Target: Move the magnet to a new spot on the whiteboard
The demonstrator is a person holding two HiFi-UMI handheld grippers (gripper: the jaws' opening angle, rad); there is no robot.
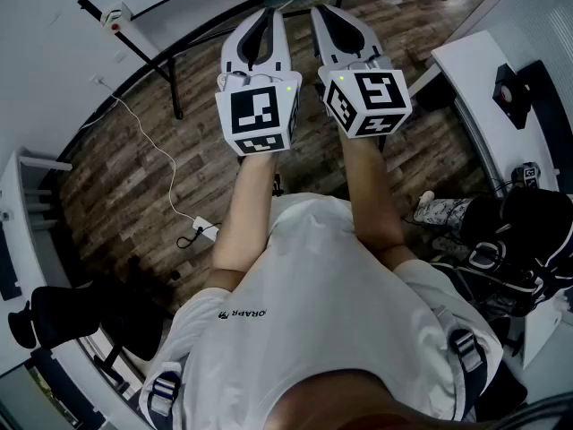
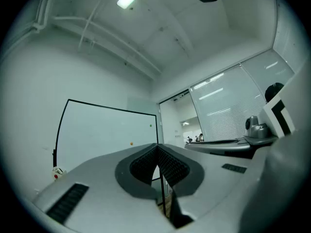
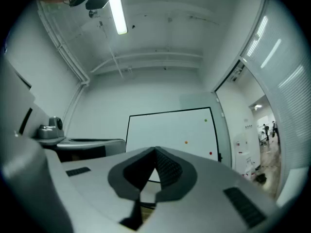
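Note:
A white board (image 3: 170, 130) with a black frame stands ahead against the wall. In the right gripper view it carries a green magnet (image 3: 206, 120), an orange magnet (image 3: 186, 141) and a red magnet (image 3: 210, 153) near its right side. The left gripper view shows the whiteboard (image 2: 102, 135) with the orange magnet (image 2: 131, 143) and the green magnet (image 2: 150, 125). My left gripper (image 1: 267, 16) and right gripper (image 1: 329, 14) are held side by side in front of the person, well short of the board. Both are shut with nothing between their jaws.
A white desk (image 1: 474, 61) with dark gear stands at the right, with bags (image 1: 501, 240) below it. A power strip and cable (image 1: 204, 227) lie on the wooden floor at left, near a black chair (image 1: 54, 316). A glass partition with blinds (image 2: 228, 110) runs along the right.

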